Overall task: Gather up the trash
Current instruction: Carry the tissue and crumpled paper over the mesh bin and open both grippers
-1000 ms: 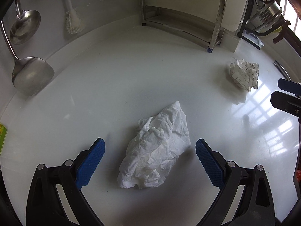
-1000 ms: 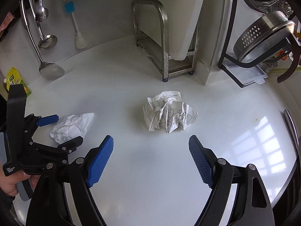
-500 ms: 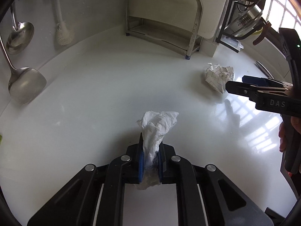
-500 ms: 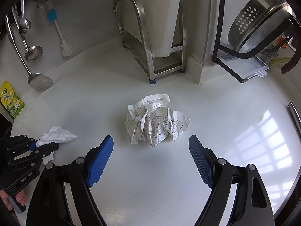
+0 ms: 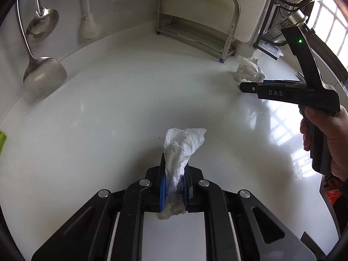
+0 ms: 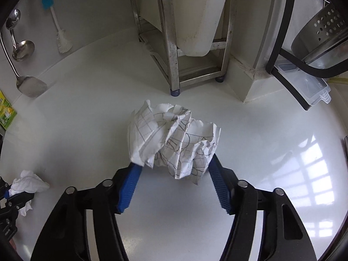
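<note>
Between right tongs (image 6: 174, 180), crumpled paper (image 6: 171, 143): jaws just closing, pads touching its sides; left tongs (image 5: 174, 187) clamped tissue (image 5: 180, 152).

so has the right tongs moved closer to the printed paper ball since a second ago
Yes. The right tongs have come forward toward the steel rack, and their jaws have just been closing around the paper ball, which now sits between the pads.

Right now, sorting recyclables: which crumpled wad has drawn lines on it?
The paper wad between the right hand-held gripper's fingers; the tissue is plain white.
</note>
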`<state>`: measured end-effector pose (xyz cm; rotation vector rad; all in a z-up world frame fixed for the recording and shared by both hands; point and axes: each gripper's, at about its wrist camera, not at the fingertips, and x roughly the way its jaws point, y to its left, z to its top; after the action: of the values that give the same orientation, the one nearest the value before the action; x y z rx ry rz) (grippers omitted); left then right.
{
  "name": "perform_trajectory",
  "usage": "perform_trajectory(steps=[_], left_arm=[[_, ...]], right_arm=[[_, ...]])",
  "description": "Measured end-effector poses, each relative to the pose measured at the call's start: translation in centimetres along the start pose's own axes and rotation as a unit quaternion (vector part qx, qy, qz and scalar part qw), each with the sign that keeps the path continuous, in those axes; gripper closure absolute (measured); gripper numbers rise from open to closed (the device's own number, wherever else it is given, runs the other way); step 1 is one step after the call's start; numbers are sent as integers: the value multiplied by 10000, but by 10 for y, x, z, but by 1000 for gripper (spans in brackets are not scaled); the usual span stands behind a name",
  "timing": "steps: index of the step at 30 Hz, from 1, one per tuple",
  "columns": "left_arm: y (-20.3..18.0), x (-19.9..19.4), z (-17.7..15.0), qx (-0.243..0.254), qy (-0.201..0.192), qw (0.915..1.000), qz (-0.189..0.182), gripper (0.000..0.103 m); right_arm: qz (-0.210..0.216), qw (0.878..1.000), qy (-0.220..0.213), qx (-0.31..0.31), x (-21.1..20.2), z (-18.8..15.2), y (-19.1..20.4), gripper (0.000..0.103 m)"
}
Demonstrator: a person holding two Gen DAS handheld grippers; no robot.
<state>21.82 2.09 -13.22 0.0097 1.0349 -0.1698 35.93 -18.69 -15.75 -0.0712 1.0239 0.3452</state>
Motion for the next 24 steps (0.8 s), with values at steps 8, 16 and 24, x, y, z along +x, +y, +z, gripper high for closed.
perform_trajectory(steps=[8, 16, 24], left_arm=[[-2, -2, -3, -56, -25, 10000, -48, 90], [0, 1, -8, -87, 36, 9999, -70, 90], [5, -2, -10, -112, 2, 9999, -47, 90]], right_arm=[[278, 9996, -38, -38, -13, -2, -7, 57], [344, 9989, -247, -205, -21, -1, -6, 33], [454, 9971, -393, -470, -25, 16, 23, 22]])
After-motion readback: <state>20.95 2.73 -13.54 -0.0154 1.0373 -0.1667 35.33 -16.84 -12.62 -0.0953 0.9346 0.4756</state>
